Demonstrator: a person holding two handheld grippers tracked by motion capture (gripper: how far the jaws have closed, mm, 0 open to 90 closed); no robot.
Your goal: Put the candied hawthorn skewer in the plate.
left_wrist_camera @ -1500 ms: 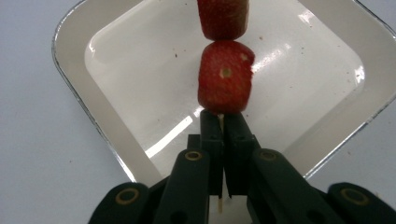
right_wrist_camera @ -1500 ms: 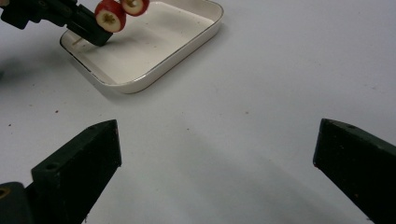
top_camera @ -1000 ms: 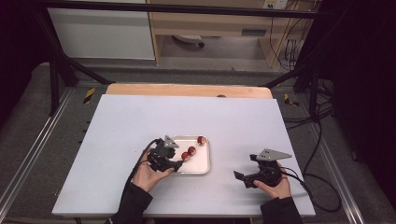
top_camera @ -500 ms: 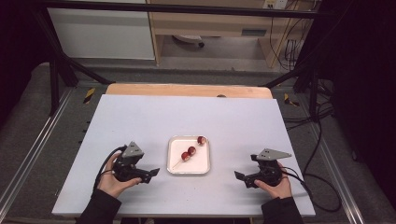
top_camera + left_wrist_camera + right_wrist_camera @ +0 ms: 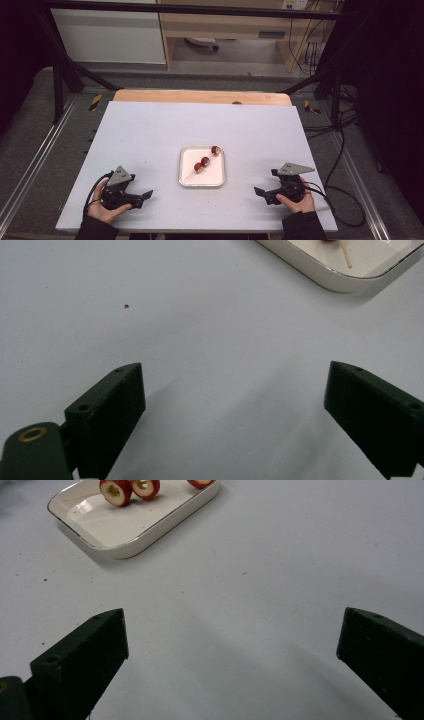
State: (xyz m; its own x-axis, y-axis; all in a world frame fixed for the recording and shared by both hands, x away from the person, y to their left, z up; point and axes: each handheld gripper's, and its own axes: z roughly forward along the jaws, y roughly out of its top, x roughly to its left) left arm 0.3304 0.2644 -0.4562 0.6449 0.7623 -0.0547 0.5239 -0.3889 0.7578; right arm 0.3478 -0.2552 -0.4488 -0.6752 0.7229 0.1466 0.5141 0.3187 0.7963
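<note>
Fruit [image 5: 205,161] sits skewered in the tray [image 5: 202,182], both grippers [image 5: 145,193] [image 5: 257,191] rest open-jawed and empty aside; work looks finished.

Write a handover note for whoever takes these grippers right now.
Left gripper: open, holding nothing, resting on the table left of the tray.
Right gripper: open, holding nothing, on the table right of the tray.
Tray: mid-table between both grippers. In it lie a skewer and three red fruit pieces; two sit close together, one apart near the far right corner.
Done: fruit and skewer are in the tray, and from how they line up, they seem threaded on the skewer.
Left: probably nothing beyond checking the third piece; confirm before moving anything.
</note>
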